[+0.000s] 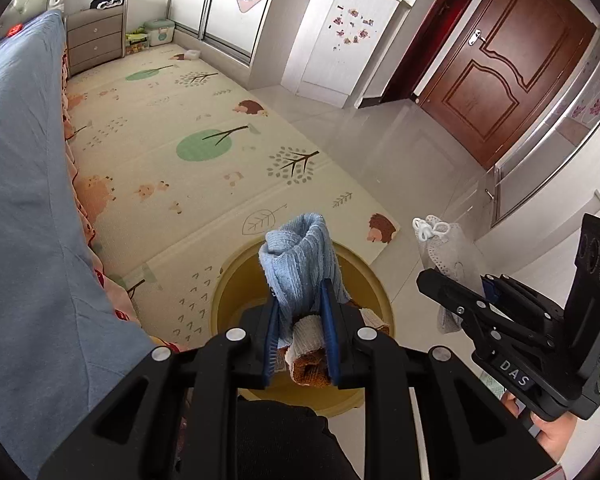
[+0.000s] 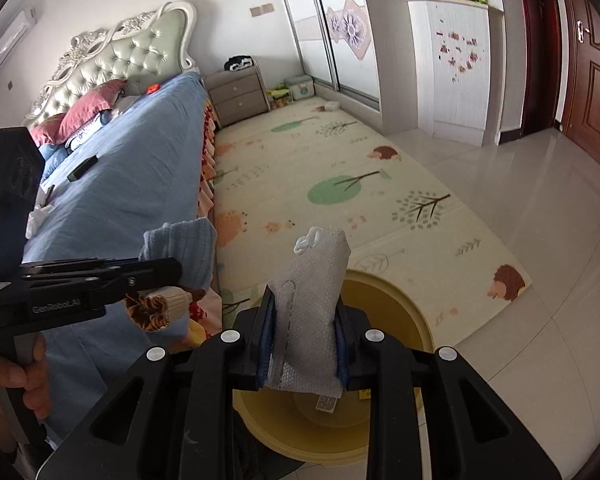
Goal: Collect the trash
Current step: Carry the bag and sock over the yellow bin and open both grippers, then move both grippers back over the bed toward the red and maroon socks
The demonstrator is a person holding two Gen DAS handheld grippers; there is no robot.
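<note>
A bundle of cloths [image 1: 300, 276], light blue over white and brown, is pinched between the blue pads of the left gripper [image 1: 302, 336]; its lower end is cut off behind the jaws. A grey mesh pouch [image 2: 308, 312] with a white knotted cord is clamped in the right gripper [image 2: 304, 344]. Both loads are held above a yellow bin [image 2: 404, 320] standing at the edge of the patterned play mat [image 1: 187, 128] beside the bed [image 2: 139, 168]. The bin's interior is largely hidden by the grippers; only a label on its floor is made out, unreadable. The hands are seen only partly.
</note>
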